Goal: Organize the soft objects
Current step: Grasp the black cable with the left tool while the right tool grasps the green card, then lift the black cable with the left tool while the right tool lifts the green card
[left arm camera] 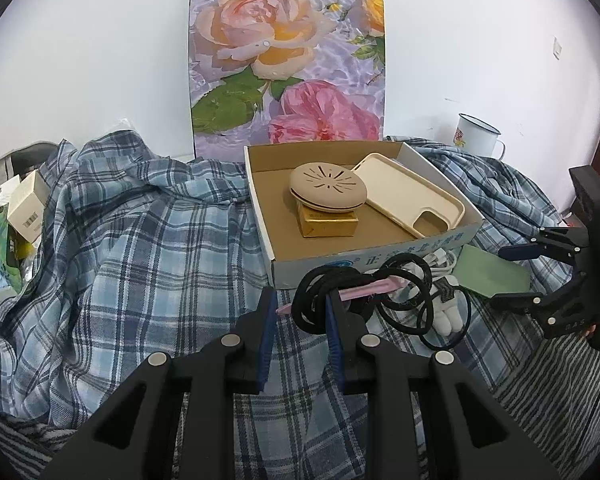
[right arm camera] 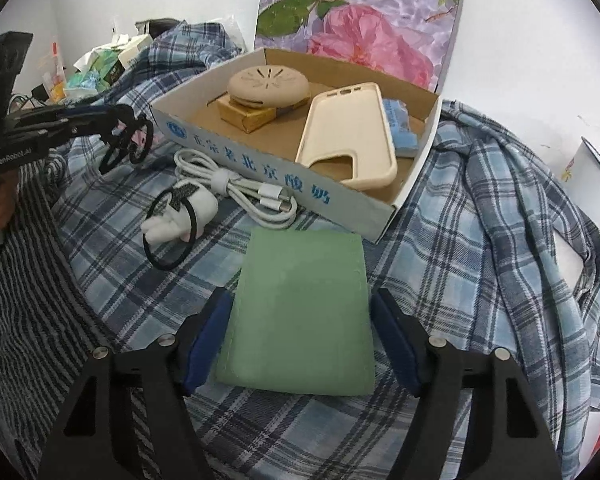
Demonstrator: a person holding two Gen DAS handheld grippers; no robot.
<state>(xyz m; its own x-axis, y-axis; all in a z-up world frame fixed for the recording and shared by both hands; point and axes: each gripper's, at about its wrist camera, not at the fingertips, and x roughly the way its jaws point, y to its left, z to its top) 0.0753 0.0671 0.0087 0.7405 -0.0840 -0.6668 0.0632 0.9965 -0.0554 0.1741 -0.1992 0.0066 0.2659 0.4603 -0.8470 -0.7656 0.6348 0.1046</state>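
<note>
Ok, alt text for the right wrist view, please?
The open right hand-held gripper straddles a flat green pouch on plaid cloth. Beyond lie a white cable and a cardboard tray holding a beige phone case.

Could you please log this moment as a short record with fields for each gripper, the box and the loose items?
left gripper: shut on pink clip threaded with black hair ties, lifted in front of the box
right gripper: open, fingers either side of green pouch
cardboard box: holds beige round case, gold packet, phone case, blue item
loose on plaid cloth: white cable, plush hair tie
</note>
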